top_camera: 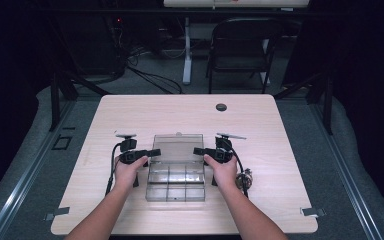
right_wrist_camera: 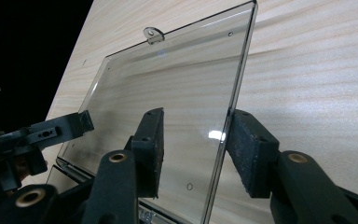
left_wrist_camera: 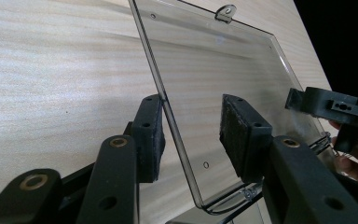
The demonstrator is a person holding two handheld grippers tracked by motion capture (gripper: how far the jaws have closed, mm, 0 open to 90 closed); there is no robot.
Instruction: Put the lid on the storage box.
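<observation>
A clear plastic compartment box (top_camera: pixel 175 187) lies on the wooden table (top_camera: pixel 130 115) with its lid (top_camera: pixel 177 146) swung open toward the far side. My left gripper (top_camera: pixel 152 152) is at the lid's left edge and my right gripper (top_camera: pixel 197 150) at its right edge. In the left gripper view the lid (left_wrist_camera: pixel 223 70) has its edge between the jaws of the left gripper (left_wrist_camera: pixel 191 116), close to the left pad and well apart from the right pad. In the right gripper view the lid (right_wrist_camera: pixel 177 79) has its edge between the spread jaws of the right gripper (right_wrist_camera: pixel 196 128), near the right pad.
A small metal object (top_camera: pixel 245 177) lies just right of the right hand. A round grommet hole (top_camera: pixel 221 107) sits near the table's far edge. A folding chair (top_camera: pixel 240 45) stands beyond the table. The lid's latch tab (left_wrist_camera: pixel 225 12) is on its far edge.
</observation>
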